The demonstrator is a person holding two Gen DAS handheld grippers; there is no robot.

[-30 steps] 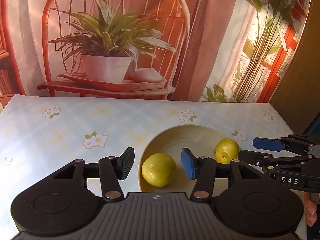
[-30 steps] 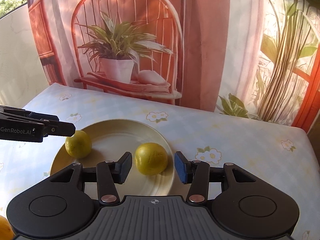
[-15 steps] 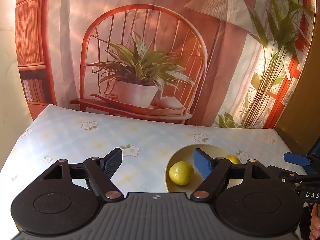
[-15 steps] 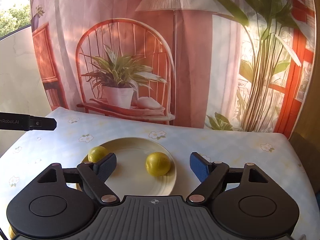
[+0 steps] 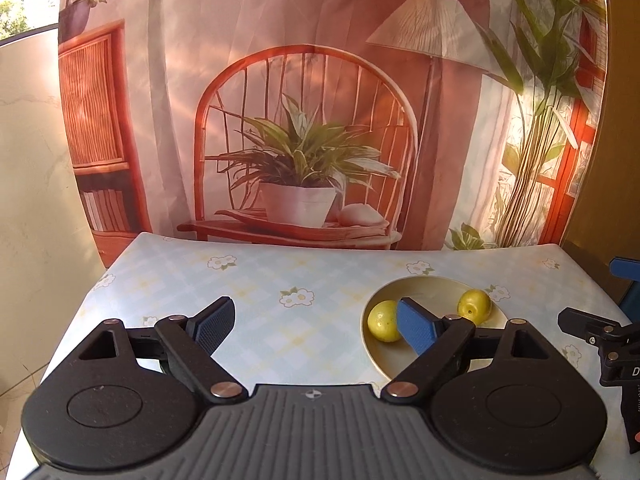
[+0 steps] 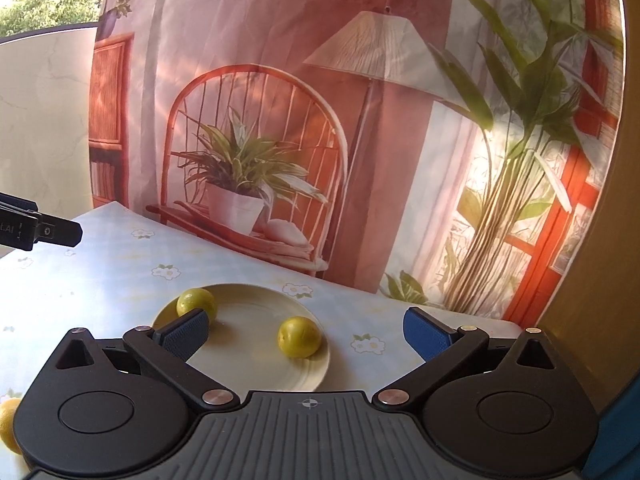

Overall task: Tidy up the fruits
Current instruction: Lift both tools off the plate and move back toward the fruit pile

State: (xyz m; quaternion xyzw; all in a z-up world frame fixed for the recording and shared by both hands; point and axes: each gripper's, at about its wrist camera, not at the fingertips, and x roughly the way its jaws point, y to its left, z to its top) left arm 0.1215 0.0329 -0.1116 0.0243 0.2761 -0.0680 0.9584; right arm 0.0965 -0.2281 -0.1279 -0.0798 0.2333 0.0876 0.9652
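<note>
Two yellow-green fruits lie apart on a cream plate (image 6: pixel 256 308) on the flowered tablecloth. In the right wrist view the left fruit (image 6: pixel 196 301) sits by the plate's left rim and the right fruit (image 6: pixel 300 337) near its front right. The left wrist view shows the same plate (image 5: pixel 424 284) with the left fruit (image 5: pixel 383 321) and the right fruit (image 5: pixel 474 305). My left gripper (image 5: pixel 316 326) hangs above bare cloth, jaws opening, nothing between them. My right gripper (image 6: pixel 306 334) is drawn back above the plate, jaws opening wide, touching no fruit.
Another yellow fruit (image 6: pixel 9 424) lies at the table's near left edge. A printed backdrop (image 5: pixel 304 120) of a chair, a potted plant and a lamp hangs behind the table. The table's far edge (image 5: pixel 280 242) and right edge are close. A pale wall stands on the left.
Both grippers opened wide, let go of the fruits and pulled back and up from the plate. Both fruits stay on the plate and look smaller and farther now.
</note>
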